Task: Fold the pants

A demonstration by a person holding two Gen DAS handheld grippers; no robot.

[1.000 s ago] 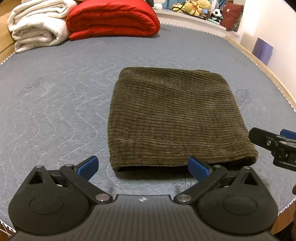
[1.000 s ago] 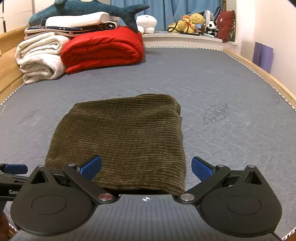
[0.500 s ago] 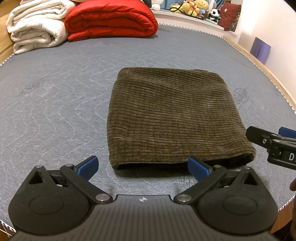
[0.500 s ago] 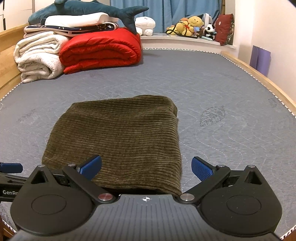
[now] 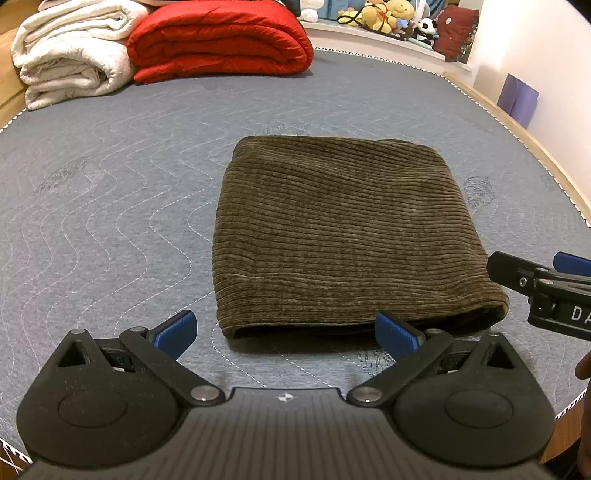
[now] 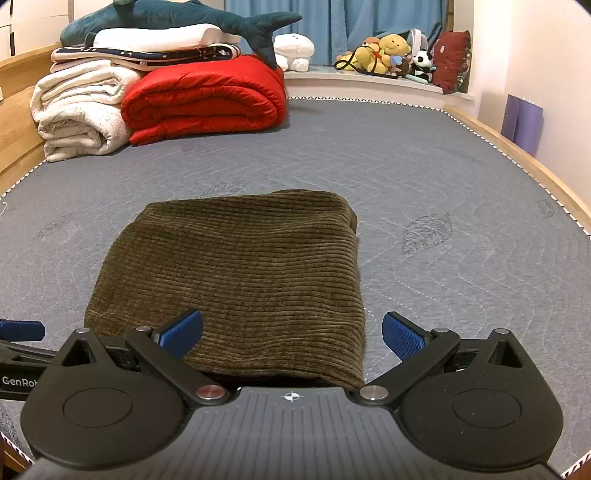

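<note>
The olive-brown corduroy pants [image 5: 343, 236] lie folded into a compact rectangle on the grey quilted mattress [image 5: 110, 206]. They also show in the right wrist view [image 6: 240, 280]. My left gripper [image 5: 284, 332] is open and empty, just short of the bundle's near edge. My right gripper [image 6: 291, 332] is open and empty, above the bundle's near right corner. The right gripper also shows at the right edge of the left wrist view [image 5: 543, 284], and the left gripper at the left edge of the right wrist view [image 6: 18, 332].
A red folded quilt [image 6: 203, 99] and white folded blankets [image 6: 77, 110] lie at the far left of the mattress [image 6: 443, 184]. A shark plush [image 6: 177, 18] tops the pile. Stuffed toys [image 6: 388, 55] line the far sill. A wooden frame [image 6: 517, 151] borders the right side.
Both grippers have drawn back slightly from the folded pants and stayed open. The pants have not moved.
</note>
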